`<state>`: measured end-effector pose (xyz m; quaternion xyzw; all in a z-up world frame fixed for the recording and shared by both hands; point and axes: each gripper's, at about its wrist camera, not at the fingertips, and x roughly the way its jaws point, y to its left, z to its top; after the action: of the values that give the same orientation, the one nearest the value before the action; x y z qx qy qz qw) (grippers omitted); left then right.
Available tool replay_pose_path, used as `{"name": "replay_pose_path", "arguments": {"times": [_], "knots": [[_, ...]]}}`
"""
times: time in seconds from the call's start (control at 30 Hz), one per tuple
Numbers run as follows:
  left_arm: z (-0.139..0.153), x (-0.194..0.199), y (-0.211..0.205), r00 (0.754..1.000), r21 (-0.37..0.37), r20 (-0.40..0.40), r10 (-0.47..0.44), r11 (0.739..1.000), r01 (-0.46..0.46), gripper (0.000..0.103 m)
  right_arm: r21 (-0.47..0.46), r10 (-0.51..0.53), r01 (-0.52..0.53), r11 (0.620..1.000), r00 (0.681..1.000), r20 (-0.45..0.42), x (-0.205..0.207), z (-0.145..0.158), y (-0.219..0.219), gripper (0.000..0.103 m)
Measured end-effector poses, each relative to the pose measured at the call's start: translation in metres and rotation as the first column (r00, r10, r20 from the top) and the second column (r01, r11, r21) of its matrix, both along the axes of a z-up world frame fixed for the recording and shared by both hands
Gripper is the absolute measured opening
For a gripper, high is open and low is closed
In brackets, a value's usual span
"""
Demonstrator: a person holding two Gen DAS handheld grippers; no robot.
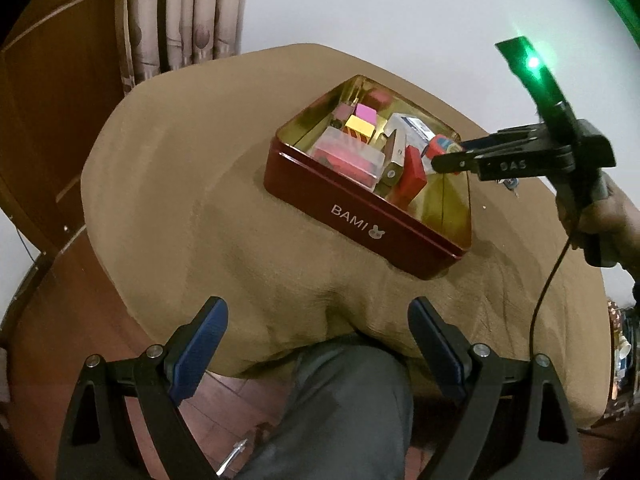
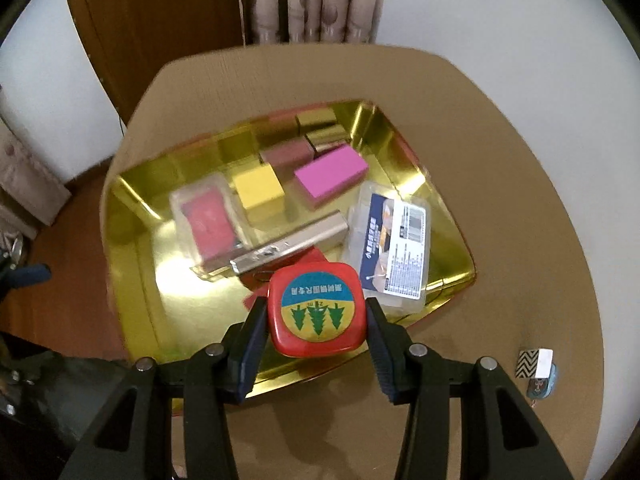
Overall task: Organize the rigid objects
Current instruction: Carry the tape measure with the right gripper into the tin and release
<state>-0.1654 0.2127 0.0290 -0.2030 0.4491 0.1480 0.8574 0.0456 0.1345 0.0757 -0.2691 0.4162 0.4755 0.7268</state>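
Tan cloth (image 2: 500,200) covers the round table, with a brown door and curtains behind. Your right gripper (image 2: 316,316) has its blue pads (image 2: 256,336) clamped on the two sides of a red tape measure (image 2: 316,308), which hangs over the near edge of the gold-lined tin (image 2: 132,216), label up. Just beyond it inside the tin lie a metal bar (image 2: 288,246), a clear labelled case (image 2: 394,256), a clear case with a red insert (image 2: 206,218), a yellow block (image 2: 258,190) and a pink block (image 2: 330,174). Your left gripper (image 1: 316,356) hangs well back over the near table edge, fingers wide apart and empty. The grip bears on rounded, smooth plastic sides, so a slip would probably drop the tape measure onto the bar or the tin's rim. Release too near the rim and it may tip out onto the cloth; the bare gold floor at the near left looks the safer spot. Lowering blind risks knocking the bar or the labelled case askew. A small patterned item (image 2: 536,364) near the table's right edge remains outside the tin, and a careless sweep could push it off.
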Motion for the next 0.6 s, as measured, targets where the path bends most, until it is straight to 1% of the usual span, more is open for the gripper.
{"name": "replay_pose_path", "arguments": {"times": [0.13, 0.2, 0.27, 0.33, 0.4, 0.47, 0.53, 0.6], "knots": [[-0.004, 0.002, 0.000, 1.000, -0.013, -0.018, -0.001, 1.000, 0.001, 0.089, -0.031, 0.016, -0.016, 0.999, 1.000, -0.009, 0.006, -0.015, 0.011, 0.048], [-0.005, 0.002, 0.000, 1.000, -0.011, -0.021, 0.003, 1.000, -0.003, 0.089, -0.020, 0.016, -0.016, 1.000, 1.000, -0.016, 0.008, -0.016, 0.012, 0.048], [-0.005, 0.003, 0.001, 1.000, -0.010, -0.022, 0.003, 1.000, -0.003, 0.089, -0.008, 0.016, -0.017, 1.000, 0.999, -0.048, 0.010, -0.016, 0.011, 0.048], [-0.005, 0.003, 0.001, 1.000, -0.011, -0.022, 0.001, 1.000, -0.002, 0.089, 0.003, 0.004, -0.004, 1.000, 0.998, -0.061, 0.012, -0.015, 0.010, 0.048], [-0.006, 0.003, 0.000, 1.000, -0.007, -0.026, 0.000, 1.000, 0.000, 0.089, 0.026, -0.006, 0.008, 1.000, 0.998, -0.056, 0.012, -0.012, 0.006, 0.048], [-0.005, 0.004, -0.001, 1.000, -0.005, -0.027, -0.006, 1.000, 0.006, 0.089, 0.080, -0.022, 0.027, 0.996, 0.998, -0.054, 0.016, -0.001, -0.004, 0.048], [-0.006, 0.004, -0.002, 1.000, 0.003, -0.023, -0.004, 1.000, 0.004, 0.089, 0.157, -0.052, 0.061, 0.986, 0.997, -0.060, 0.018, 0.012, -0.021, 0.048], [-0.004, 0.003, -0.004, 1.000, 0.017, -0.015, -0.009, 1.000, 0.009, 0.089, 0.259, -0.123, 0.139, 0.956, 0.989, -0.080, 0.019, 0.028, -0.050, 0.048]]}}
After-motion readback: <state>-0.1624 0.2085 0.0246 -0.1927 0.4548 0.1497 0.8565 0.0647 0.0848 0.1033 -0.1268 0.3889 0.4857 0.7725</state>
